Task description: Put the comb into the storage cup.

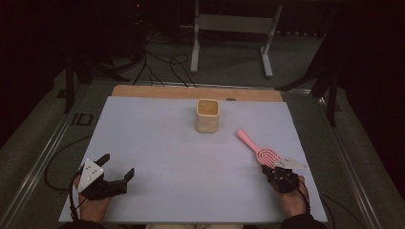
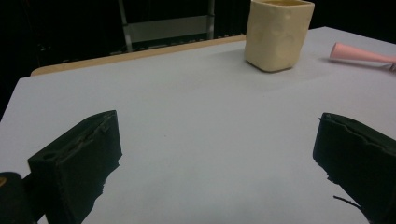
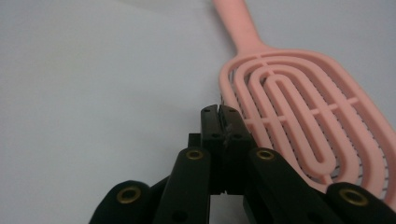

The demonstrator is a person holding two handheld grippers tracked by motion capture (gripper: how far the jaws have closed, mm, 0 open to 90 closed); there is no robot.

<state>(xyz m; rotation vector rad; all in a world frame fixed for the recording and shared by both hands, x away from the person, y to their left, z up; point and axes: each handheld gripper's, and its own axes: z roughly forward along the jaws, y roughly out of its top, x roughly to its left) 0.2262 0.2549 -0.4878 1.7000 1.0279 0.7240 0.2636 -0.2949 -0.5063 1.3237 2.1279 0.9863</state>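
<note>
High view: left gripper (image 1: 116,168) gapes empty near the table (image 1: 157,143) front edge, right gripper (image 1: 273,170) meets the pink brush (image 1: 261,149) head; left gripper view: jaws wide, bare surface ahead up to the cream cup (image 2: 279,33); right gripper view: jaws pressed together, empty, brush head just right of the tips

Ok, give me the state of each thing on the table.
Left gripper: open, empty, resting on the table.
Right gripper: shut, empty, tips beside the brush head.
Brush: flat on the table, handle pointing toward the cup.
Cup: upright, standing apart from the brush.
</note>
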